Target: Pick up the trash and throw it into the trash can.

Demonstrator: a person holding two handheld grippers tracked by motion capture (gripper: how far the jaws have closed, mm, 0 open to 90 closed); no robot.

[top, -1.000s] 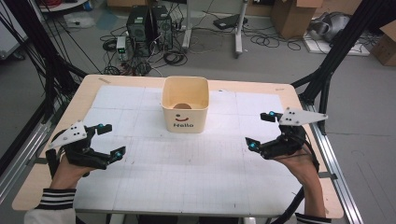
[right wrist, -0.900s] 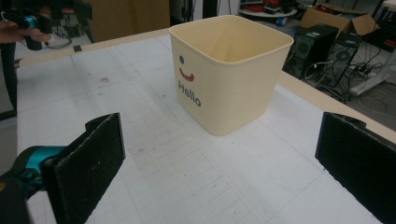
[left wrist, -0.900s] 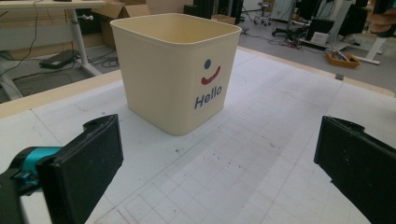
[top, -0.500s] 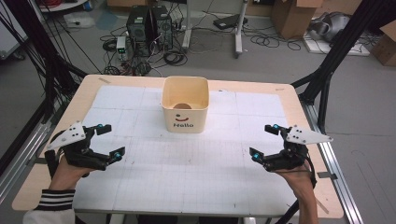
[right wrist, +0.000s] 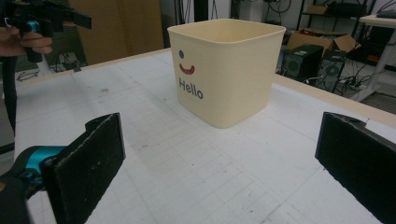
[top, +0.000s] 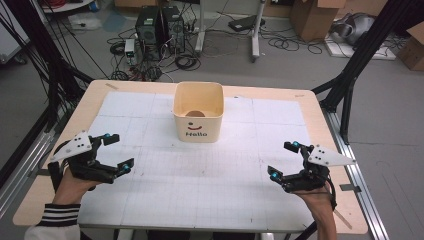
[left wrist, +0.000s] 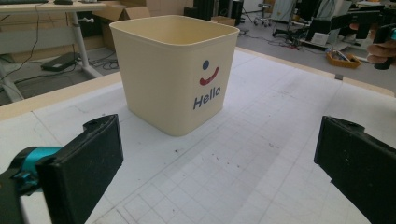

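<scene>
Both tongs hover low over the white mat [top: 200,185], held at the near edge of the table [top: 310,107], well apart from each other. Left tongs [top: 119,151]: jaws apart, nothing between them — in the left gripper view the two black pads [left wrist: 84,163] stand wide, with bare gridded mat in the gap. Right tongs [top: 284,160]: likewise apart and empty; the right gripper view shows the same wide gap over the mat. The tub [top: 198,111] — cream, square with rounded corners, open at the top, printed with a smiley and "Hello" on the face toward the person — stands upright on the mat ahead of both tongs, roughly midway between them and farther from the person. It is well apart from either; no jaw touches it. Seen along the left tongs, the tub [left wrist: 175,70] sits ahead and slightly left of the gap's centre line, one corner turned toward the camera; seen along the right tongs, the tub [right wrist: 229,65] sits ahead and a little right of centre. From the high view a round brown thing [top: 196,113] lies at the tub's bottom; what it is cannot be made out. Each gripper view catches the other hand and its tongs far off at an upper corner [left wrist: 378,37] [right wrist: 32,28]. A striped cuff [top: 60,214] shows on the left wrist.
</scene>
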